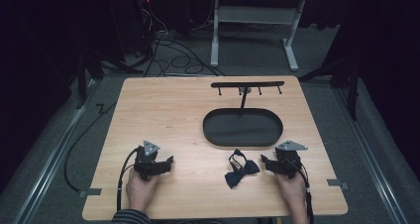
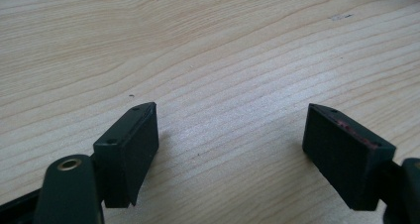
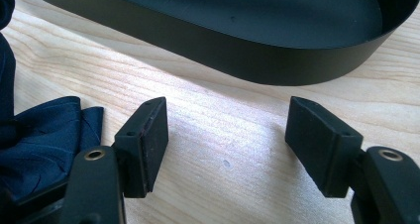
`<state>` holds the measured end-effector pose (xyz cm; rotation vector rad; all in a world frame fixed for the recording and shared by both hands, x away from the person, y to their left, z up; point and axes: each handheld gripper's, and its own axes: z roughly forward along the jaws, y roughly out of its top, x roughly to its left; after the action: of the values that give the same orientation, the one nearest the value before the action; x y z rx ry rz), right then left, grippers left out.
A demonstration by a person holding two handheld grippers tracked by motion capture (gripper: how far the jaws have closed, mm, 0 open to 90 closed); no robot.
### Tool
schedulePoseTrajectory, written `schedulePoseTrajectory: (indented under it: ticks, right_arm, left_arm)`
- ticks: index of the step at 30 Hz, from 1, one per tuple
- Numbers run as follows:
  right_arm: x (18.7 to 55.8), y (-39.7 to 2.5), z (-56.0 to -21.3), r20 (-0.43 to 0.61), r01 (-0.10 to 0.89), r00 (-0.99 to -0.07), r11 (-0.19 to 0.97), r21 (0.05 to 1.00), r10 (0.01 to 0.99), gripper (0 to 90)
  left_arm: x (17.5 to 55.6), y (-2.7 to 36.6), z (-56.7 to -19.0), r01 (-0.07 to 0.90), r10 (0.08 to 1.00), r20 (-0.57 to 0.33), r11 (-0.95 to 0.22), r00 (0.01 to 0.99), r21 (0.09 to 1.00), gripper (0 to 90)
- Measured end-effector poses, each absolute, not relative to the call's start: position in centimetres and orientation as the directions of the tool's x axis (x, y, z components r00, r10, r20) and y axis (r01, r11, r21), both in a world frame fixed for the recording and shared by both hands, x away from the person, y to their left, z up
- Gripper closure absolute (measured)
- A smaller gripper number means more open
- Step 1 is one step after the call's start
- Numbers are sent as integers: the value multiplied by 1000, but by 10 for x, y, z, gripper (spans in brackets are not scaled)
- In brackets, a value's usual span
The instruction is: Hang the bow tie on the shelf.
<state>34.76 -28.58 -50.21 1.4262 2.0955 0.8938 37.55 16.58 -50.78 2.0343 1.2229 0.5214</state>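
Bow tie (image 1: 241, 170) lies at the lower middle of the high view, just left of our right gripper (image 1: 266, 163), far from the left gripper (image 1: 168, 163), its long axis slanting; both jaws stand apart, holding nothing.

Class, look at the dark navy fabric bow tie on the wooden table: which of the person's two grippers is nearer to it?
Right. The right gripper sits just beside the dark navy fabric bow tie, jaws open; the left gripper rests well off to its left, also open.
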Motion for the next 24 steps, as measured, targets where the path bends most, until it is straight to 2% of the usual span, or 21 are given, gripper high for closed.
schedulePoseTrajectory:
  ticks: [24]
  right_arm:
    - [347, -286, -502, -11, 640, -365, 259, 724, 931, 342]
  left_arm:
    - [375, 166, -508, 602, 881, -16, -310, 474, 736, 222]
